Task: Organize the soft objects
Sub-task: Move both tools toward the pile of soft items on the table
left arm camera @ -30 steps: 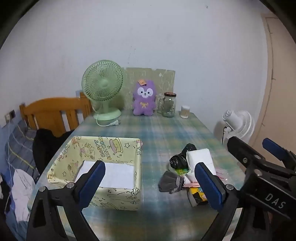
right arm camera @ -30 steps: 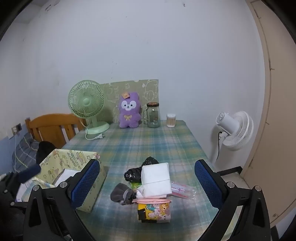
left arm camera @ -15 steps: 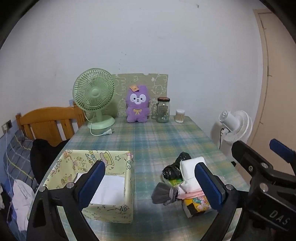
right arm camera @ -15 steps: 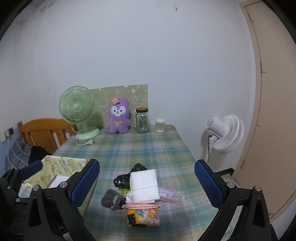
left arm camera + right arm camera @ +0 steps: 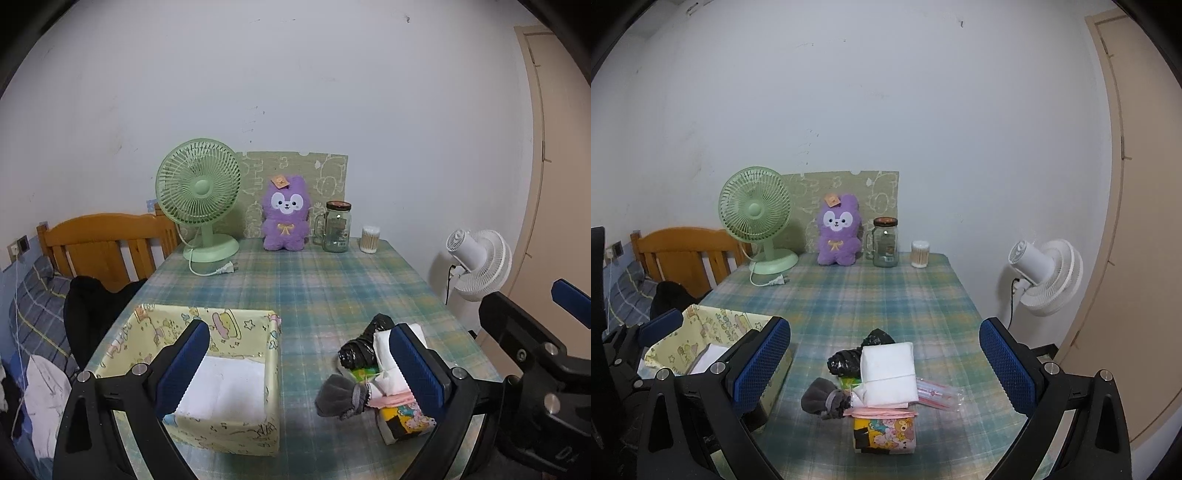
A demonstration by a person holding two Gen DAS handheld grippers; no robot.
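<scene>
A pile of soft things lies on the plaid table: a white tissue pack [image 5: 889, 371], a black plastic bundle [image 5: 849, 358], a grey sock [image 5: 822, 398], a cartoon-print tissue pack [image 5: 884, 434] and a clear pink-printed packet [image 5: 938, 393]. A yellow cartoon-print box [image 5: 207, 373] with a white sheet inside stands to the pile's left. My left gripper [image 5: 299, 369] is open, above the table between box and pile. Open too, my right gripper [image 5: 882, 369] frames the pile from above. A purple plush [image 5: 837, 236] sits at the table's far edge.
At the far edge stand a green desk fan [image 5: 757, 221], a glass jar mug [image 5: 885, 242] and a cotton-swab tub [image 5: 919, 254]. A wooden chair [image 5: 107, 243] with dark clothing is on the left. A white floor fan [image 5: 1047, 277] stands by the right table edge.
Both grippers have pulled back and risen from the table, so the box and pile look smaller and lower. Nothing was taken hold of.
</scene>
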